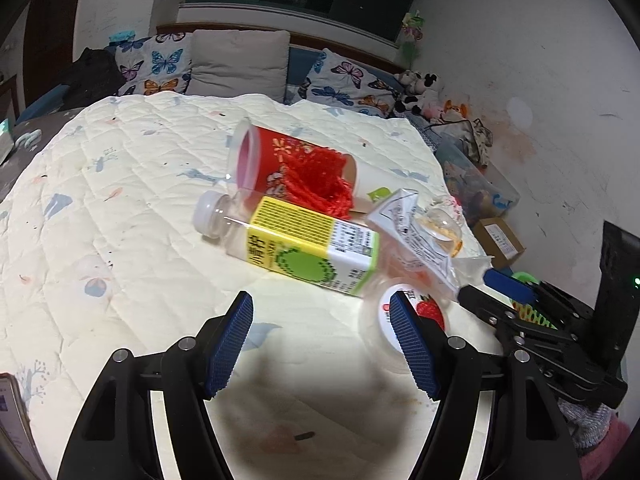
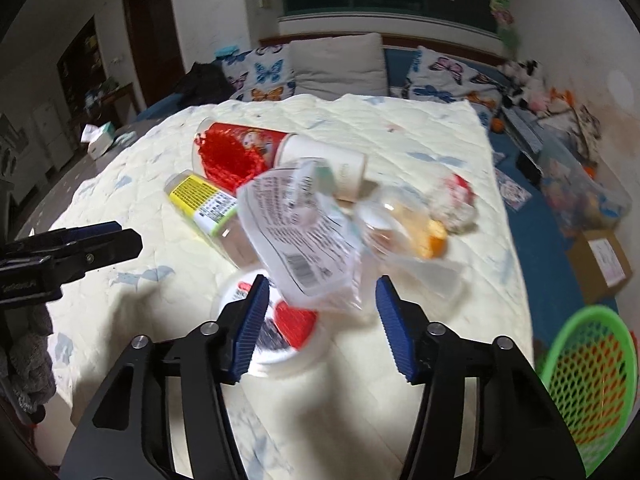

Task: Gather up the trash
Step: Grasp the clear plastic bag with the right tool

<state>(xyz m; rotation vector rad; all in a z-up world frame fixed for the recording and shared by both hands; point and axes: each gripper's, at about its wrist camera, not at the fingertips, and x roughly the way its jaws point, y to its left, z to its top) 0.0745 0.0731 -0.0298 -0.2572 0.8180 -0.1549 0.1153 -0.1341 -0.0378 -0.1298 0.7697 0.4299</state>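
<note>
A trash pile lies on the cream quilt (image 1: 120, 208): a clear bottle with a yellow-green label (image 1: 304, 248) (image 2: 204, 200), a red paper cup (image 1: 272, 156) (image 2: 256, 140) with a red mesh net (image 1: 320, 180), a clear container holding orange bits (image 1: 440, 228) (image 2: 420, 232), a strawberry-lid tub (image 1: 428, 312) (image 2: 292, 324), and a clear printed wrapper (image 1: 416, 232) (image 2: 296, 236). My left gripper (image 1: 320, 308) (image 2: 128, 236) is open over bare quilt, just short of the bottle. My right gripper (image 2: 322, 286) (image 1: 476, 285) stands open with the wrapper's lower end between its pads, above the tub.
A green mesh basket (image 2: 588, 380) sits off the bed's right edge. Beyond it, on the floor, are a cardboard box (image 2: 600, 264) and a clear storage bin (image 2: 580, 188). Butterfly pillows (image 1: 160, 68) and plush toys (image 1: 420, 84) line the headboard.
</note>
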